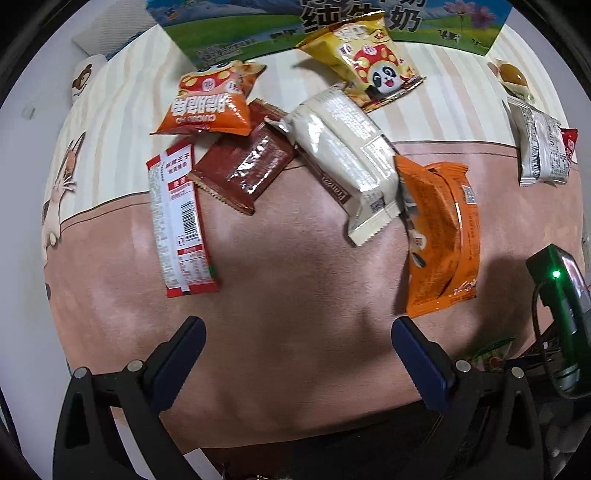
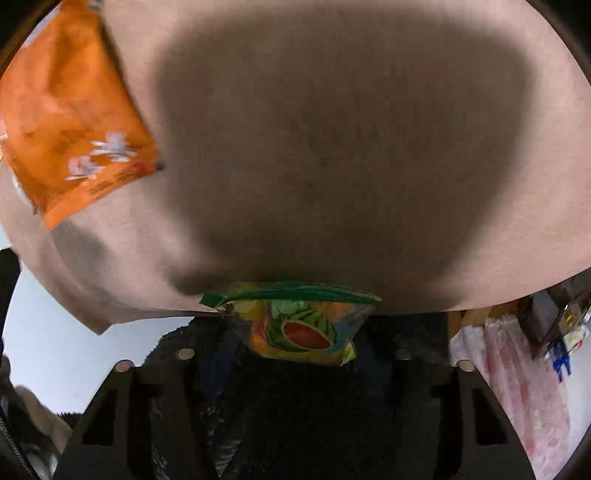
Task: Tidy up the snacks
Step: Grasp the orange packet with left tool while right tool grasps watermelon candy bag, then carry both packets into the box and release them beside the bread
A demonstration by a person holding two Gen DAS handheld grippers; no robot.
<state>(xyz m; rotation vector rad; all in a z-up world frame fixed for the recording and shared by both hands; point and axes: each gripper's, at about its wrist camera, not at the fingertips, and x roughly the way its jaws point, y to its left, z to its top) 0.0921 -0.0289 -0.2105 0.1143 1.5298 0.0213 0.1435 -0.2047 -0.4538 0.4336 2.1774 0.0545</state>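
1. between the fingers of the right hand-held gripper [image 2: 295, 363] sits a small crinkly packet printed with a watermelon slice and a green top seam [image 2: 301, 326]; the fingers are dark and blurred, and the jaws look closed on its sides at the near edge of the tabletop [image 2: 332, 110], though the actual pad contact is hard to make out.
2. just ahead and to its left lies a flat orange foil pouch [image 2: 70, 114], alone on the pink-brown cloth.
3. over the open cloth the left hand-held gripper [image 1: 295, 339] hangs pointing down, jaws wide apart with nothing between them.
4. further out the snacks remain a loose heap, so sorting looks barely begun: a long red-and-white bar wrapper [image 1: 179, 221], a glossy brown sachet [image 1: 247, 168], a cream pillow pack [image 1: 343, 158] leaning across the pile, an orange puffed bag with a cartoon face [image 1: 212, 101] and a yellow panda bag [image 1: 369, 61].
5. off to the side lie a white printed packet [image 1: 541, 147] and a round wrapped cake [image 1: 511, 75], well apart from the heap.
6. at the far edge stands a milk carton box with a meadow print [image 1: 236, 33], perhaps the destination, though i cannot tell.
7. overlapping packs would likely get in the way of clean single picks.
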